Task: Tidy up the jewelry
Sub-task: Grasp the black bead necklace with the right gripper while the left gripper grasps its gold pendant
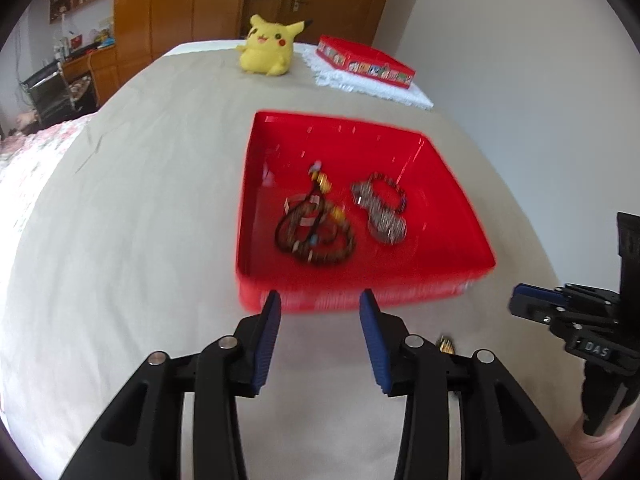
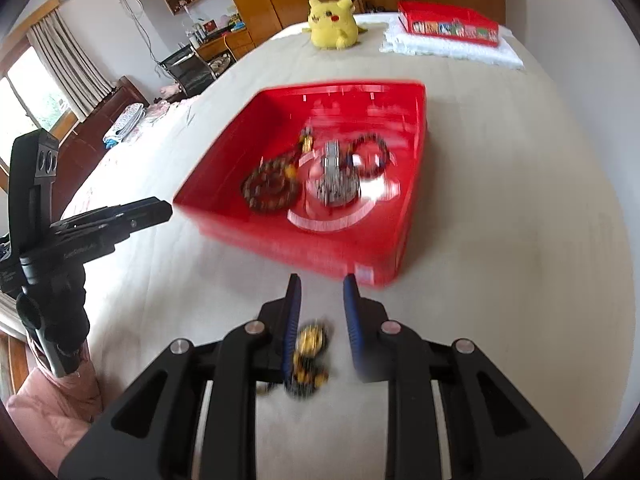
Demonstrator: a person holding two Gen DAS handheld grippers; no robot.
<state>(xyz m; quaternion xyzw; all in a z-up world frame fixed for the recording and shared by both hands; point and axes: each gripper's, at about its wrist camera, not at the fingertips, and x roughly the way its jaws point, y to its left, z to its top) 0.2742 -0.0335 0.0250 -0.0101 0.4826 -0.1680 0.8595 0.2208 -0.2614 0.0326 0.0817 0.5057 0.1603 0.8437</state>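
Note:
A red tray [image 1: 400, 298] stands on the beige bed cover and holds dark beaded bracelets [image 1: 316, 232] and a silvery bracelet [image 1: 384, 216]. My left gripper [image 1: 320, 296] hovers just before the tray's near wall, open, with nothing between its blue pads. In the right wrist view the tray [image 2: 300, 248] lies ahead, holding the brown beads [image 2: 270, 190] and the silvery piece [image 2: 336, 184]. My right gripper [image 2: 322, 280] is open. A gold-and-black beaded piece [image 2: 310, 354] lies blurred between its fingers, close to the left pad and apart from the right one.
A yellow plush toy [image 1: 266, 46] sits at the bed's far end. Beside it a red printed box [image 1: 364, 62] rests on a white towel [image 1: 384, 90]. A white wall runs along the right. A desk and chair [image 2: 192, 68] stand off the bed's left.

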